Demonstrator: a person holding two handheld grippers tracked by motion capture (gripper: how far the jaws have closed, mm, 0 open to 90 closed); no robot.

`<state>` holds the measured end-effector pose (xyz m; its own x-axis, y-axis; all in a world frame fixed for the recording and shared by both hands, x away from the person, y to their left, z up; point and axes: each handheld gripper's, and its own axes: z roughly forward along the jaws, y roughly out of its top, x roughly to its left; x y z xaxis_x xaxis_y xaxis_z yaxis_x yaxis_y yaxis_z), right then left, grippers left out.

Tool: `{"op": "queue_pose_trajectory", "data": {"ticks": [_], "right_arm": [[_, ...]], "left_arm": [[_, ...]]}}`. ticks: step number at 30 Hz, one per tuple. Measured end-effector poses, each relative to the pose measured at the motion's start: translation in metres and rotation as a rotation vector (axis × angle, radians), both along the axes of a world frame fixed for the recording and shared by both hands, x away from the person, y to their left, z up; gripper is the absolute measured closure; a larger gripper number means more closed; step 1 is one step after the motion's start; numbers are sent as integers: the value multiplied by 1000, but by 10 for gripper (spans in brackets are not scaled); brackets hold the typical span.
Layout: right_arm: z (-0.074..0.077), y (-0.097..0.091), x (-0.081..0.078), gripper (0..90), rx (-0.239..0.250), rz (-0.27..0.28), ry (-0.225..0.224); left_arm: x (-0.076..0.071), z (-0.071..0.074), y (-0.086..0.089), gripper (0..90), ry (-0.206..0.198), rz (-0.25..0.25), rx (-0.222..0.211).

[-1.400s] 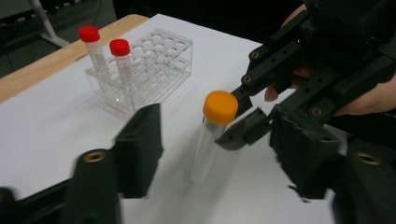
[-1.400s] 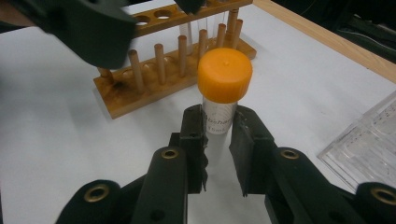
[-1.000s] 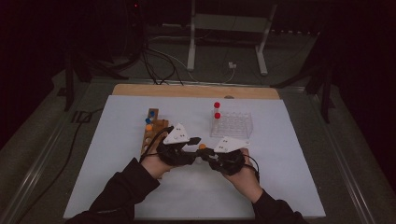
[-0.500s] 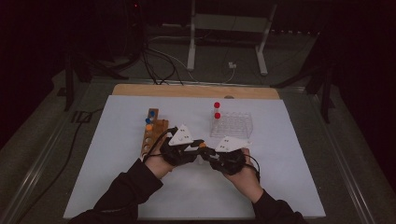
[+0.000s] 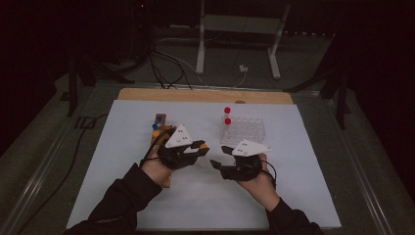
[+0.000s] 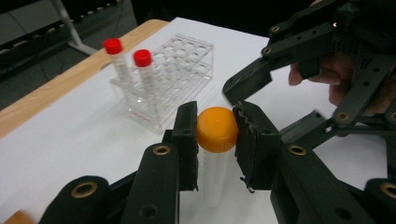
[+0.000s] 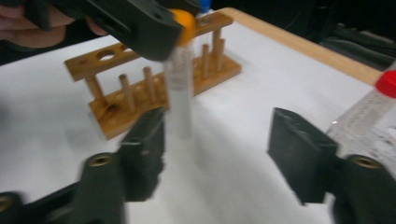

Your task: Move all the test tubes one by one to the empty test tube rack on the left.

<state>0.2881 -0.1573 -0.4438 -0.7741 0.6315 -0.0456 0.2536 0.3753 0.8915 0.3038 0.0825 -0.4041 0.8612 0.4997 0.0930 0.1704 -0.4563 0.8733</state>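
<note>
High view, L to R: wooden rack (image 5: 160,128) w/ blue caps at its far end; left gripper (image 5: 199,147) just beside it, orange spot at its tips; right gripper (image 5: 217,157) close by, tips toward the left one; clear rack (image 5: 244,129) behind, two red-capped tubes (image 5: 226,117) at its left edge; all on the white mat (image 5: 122,147).

Left gripper view gives the detail — jaws clamped on the orange cap of the tube (image 6: 215,154), tube upright, clear body hanging below the pads; clear rack behind at left; right gripper's jaws at right, apart.

Right gripper view (blurred): tube (image 7: 180,88) hangs from the left gripper (image 7: 140,23), wooden rack (image 7: 154,74) behind; own jaws have just been opening — they stand wide, tube near the left pad, not pressed; contact can't tell.
</note>
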Motion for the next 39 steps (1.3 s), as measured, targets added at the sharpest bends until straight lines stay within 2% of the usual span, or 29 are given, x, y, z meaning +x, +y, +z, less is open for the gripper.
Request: {"op": "queue_pose_trajectory", "data": {"ticks": [1, 3, 7, 8, 11, 21, 26, 30, 34, 39], "right_arm": [[0, -1, 1, 249, 20, -17, 4], [0, -1, 2, 167, 25, -33, 10], [1, -3, 4, 58, 39, -62, 22], [1, -3, 4, 38, 47, -68, 24], [3, -6, 5, 0, 63, -66, 25], [4, -9, 6, 0, 75, -38, 38], [5, -10, 5, 0, 78, -37, 32], [5, -11, 5, 0, 83, -40, 32], [4, -11, 6, 0, 78, -41, 34], [4, -12, 6, 0, 81, -41, 34]], "left_arm": [[0, 3, 6, 718, -3, 11, -1], [0, 5, 13, 718, -8, 23, 2], [-1, 10, 27, 718, -19, 53, 6], [-1, 10, 27, 718, -19, 53, 6], [-1, 14, 42, 718, -25, 89, 7], [-1, 28, 78, 717, -48, 176, -9], [0, 32, 92, 718, -64, 218, 0], [2, 31, 100, 717, -65, 244, 1], [5, 26, 112, 718, -74, 296, -3], [11, 16, 121, 717, -58, 331, -15]]}}
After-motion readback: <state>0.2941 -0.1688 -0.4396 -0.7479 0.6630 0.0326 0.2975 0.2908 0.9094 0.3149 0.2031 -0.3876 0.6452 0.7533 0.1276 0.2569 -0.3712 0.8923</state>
